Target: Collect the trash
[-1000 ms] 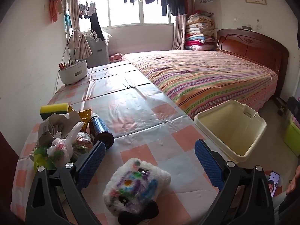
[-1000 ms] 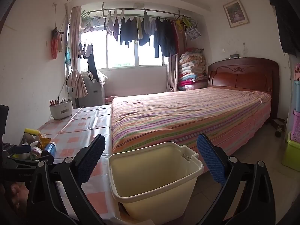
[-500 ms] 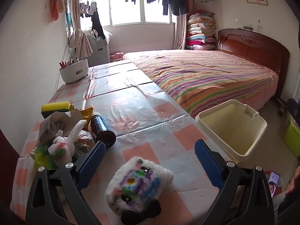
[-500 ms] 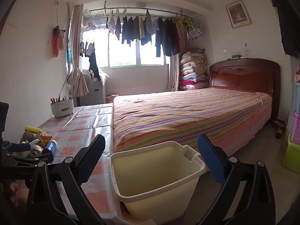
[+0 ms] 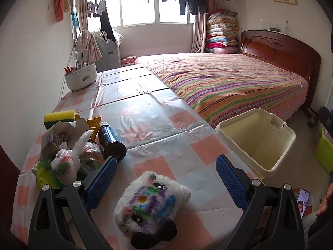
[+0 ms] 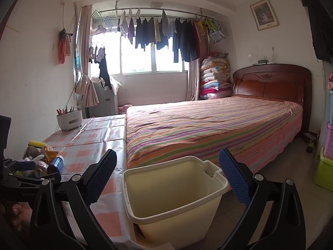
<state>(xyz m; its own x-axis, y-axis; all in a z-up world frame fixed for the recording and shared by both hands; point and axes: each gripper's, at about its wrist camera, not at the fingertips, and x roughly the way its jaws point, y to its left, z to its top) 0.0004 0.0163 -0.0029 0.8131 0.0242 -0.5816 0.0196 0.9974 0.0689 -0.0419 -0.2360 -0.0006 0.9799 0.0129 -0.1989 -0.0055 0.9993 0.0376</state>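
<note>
A heap of trash sits at the table's near left: a knotted plastic bag point(image 5: 64, 164), torn cardboard point(image 5: 60, 133), a dark blue can point(image 5: 111, 142) on its side, a yellow wrapper point(image 5: 93, 124) and a yellow-green sponge point(image 5: 59, 117). The cream bin point(image 5: 257, 139) stands empty on the floor off the table's right edge. My left gripper point(image 5: 164, 179) is open above a white multicoloured plush toy point(image 5: 152, 204), right of the heap. My right gripper point(image 6: 166, 176) is open, hovering above the bin point(image 6: 172, 195). The heap point(image 6: 41, 160) shows far left there.
The checked tablecloth point(image 5: 145, 114) covers a long table along the left wall, with a white holder of pens point(image 5: 81, 79) at its far end. A striped bed point(image 5: 229, 83) lies to the right. Green crates point(image 5: 324, 152) stand on the floor at far right.
Both views have shifted slightly; my left gripper has eased back a little from the plush toy. Both grippers stay open and nothing on the table has moved.
</note>
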